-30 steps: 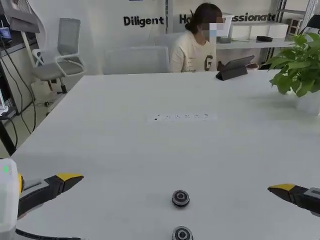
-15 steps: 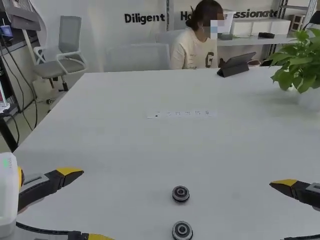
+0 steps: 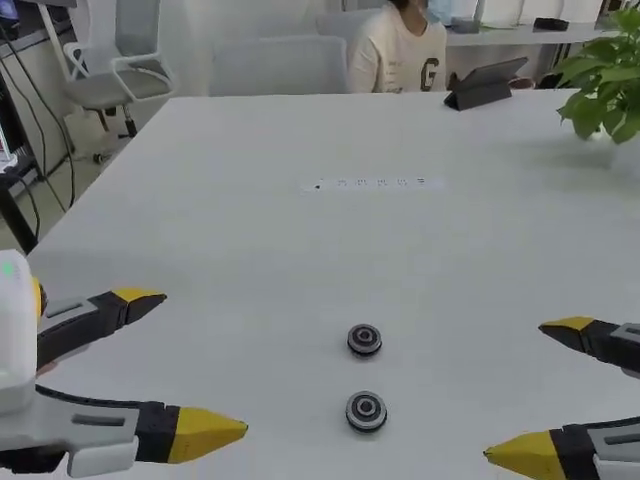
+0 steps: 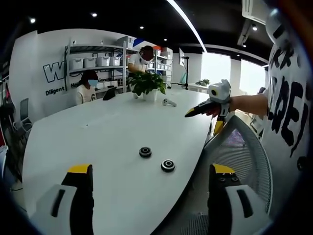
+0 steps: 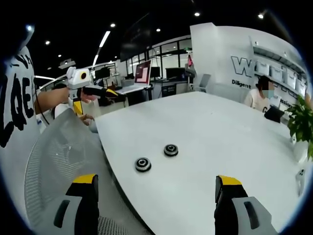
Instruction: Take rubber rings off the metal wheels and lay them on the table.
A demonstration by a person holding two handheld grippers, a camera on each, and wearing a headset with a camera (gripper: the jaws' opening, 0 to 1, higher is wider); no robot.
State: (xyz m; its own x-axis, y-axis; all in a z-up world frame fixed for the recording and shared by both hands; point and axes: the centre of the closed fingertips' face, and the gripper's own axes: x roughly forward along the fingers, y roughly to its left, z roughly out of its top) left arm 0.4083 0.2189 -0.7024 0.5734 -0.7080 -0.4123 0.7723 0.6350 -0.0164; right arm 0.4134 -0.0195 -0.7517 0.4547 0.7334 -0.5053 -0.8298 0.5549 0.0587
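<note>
**Both sets of jaws spread, nothing grasped**

In the head view two metal wheels lie flat on the white table — the far wheel and the near wheel, one just behind the other, close but not touching. Each shows a dark outer band round a paler hub.

The left gripper reaches in from the lower left, its yellow-tipped jaws released and spread wide, with nothing held. The right gripper mirrors it from the lower right, its jaws likewise parted and empty. Both wheels sit roughly midway between the two grippers, well apart from every tip.

In the left gripper view the wheels lie ahead on the table, framed between that gripper's own jaws but beyond their tips. The right gripper view shows the same arrangement — wheels out in front, no jaw touching them.

At the table's far end are a seated person, a propped tablet and a potted plant.
</note>
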